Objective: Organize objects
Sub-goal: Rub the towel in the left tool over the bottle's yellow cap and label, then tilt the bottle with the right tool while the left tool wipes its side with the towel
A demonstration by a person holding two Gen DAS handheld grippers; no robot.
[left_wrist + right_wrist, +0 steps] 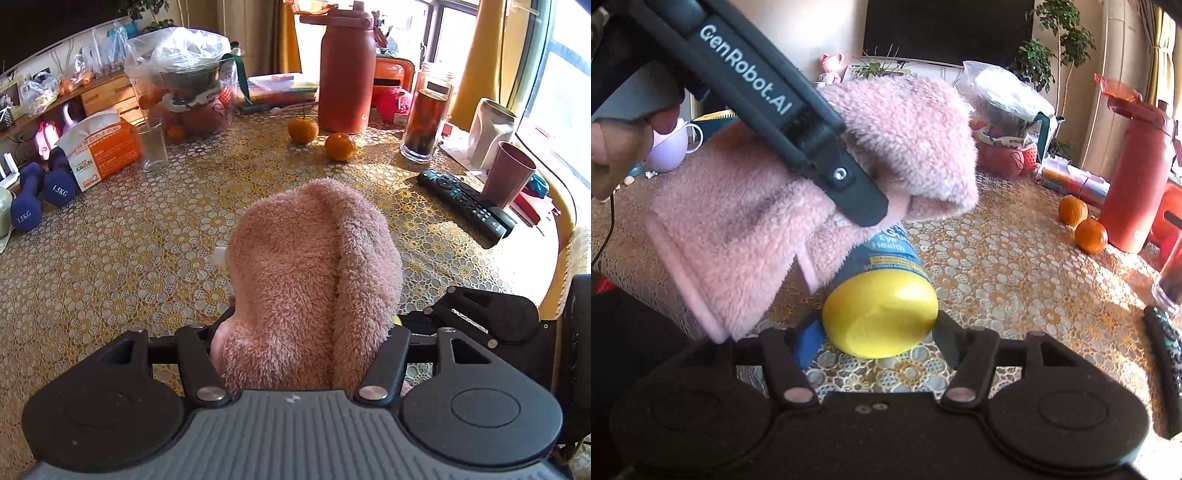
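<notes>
My left gripper (pixel 306 325) is shut on a pink fluffy cloth (pixel 314 280), which drapes over its fingers and hides them. In the right wrist view the same cloth (pixel 746 221) hangs from the left gripper's black finger (pixel 849 192) above the table. My right gripper (pixel 881 332) is shut on a blue bottle with a yellow cap (pixel 881 314), labelled "Eye Health", lying on its side. The cloth covers the bottle's far end.
On the gold lace tablecloth (pixel 147 240) are two oranges (pixel 340 146), a red flask (pixel 345 77), a glass jar (pixel 424 118), a remote (pixel 465 206), a pink cup (pixel 508 173), an empty glass (pixel 151 146), a tissue box (pixel 99 147) and a bagged bowl (pixel 184 74). Dumbbells (pixel 40 195) lie at the left.
</notes>
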